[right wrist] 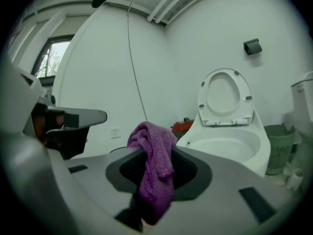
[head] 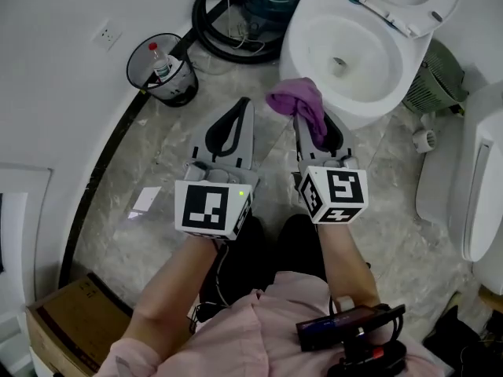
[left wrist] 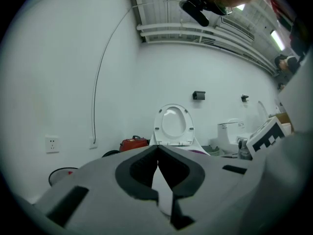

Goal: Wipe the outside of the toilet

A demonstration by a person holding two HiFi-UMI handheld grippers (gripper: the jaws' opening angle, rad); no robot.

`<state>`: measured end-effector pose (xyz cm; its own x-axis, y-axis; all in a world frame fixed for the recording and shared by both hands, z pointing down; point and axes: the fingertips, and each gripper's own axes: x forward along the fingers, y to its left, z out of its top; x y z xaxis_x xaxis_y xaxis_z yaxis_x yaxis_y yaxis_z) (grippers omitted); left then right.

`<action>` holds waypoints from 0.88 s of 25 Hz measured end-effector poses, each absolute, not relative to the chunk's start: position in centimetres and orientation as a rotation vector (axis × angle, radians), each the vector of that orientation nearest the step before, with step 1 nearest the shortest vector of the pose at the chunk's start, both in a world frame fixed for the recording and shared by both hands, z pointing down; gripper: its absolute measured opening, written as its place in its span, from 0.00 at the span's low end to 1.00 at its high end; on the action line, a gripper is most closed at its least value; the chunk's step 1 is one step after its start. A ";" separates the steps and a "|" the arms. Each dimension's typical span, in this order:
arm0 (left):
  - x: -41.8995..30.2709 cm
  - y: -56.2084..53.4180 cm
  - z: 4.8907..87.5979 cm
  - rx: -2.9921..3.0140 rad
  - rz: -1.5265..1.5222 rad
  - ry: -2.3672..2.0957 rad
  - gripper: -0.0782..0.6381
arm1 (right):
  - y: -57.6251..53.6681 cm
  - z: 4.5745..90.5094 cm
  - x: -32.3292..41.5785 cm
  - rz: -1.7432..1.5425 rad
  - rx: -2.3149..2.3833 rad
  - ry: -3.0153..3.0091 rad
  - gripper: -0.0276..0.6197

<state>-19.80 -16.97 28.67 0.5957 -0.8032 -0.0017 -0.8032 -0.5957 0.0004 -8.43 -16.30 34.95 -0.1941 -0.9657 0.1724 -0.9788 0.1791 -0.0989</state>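
Toilet (head: 308,49): white, seat and lid raised. It stands on the floor ahead of me and to my right, with its long axis running away from me toward the lid.
Right tool (head: 305,118): the nearer of my two to the bowl, aimed at its front left flank and clamped on the cloth.
Left tool (head: 242,107): jaws together with nothing between them. It is held beside the right one and points at bare floor left of the bowl.
Cloth (head: 297,99): purple, bunched over the right tool's tips and hanging down between its jaws (right wrist: 154,180).
Cloth-to-bowl gap: the cloth sits just short of the outer wall, and I cannot tell whether they touch. I judge a short push forward and right would bring it onto the outside surface.
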 end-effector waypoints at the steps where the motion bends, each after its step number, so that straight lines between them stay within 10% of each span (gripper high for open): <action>1: -20.0 -17.0 29.4 -2.801 0.002 1.417 0.12 | -16.4 36.1 -8.8 0.300 1.938 -2.364 0.23; 22: -19.9 -21.1 35.5 -2.786 -0.081 1.488 0.12 | -24.0 45.4 -11.0 0.653 1.909 -2.450 0.23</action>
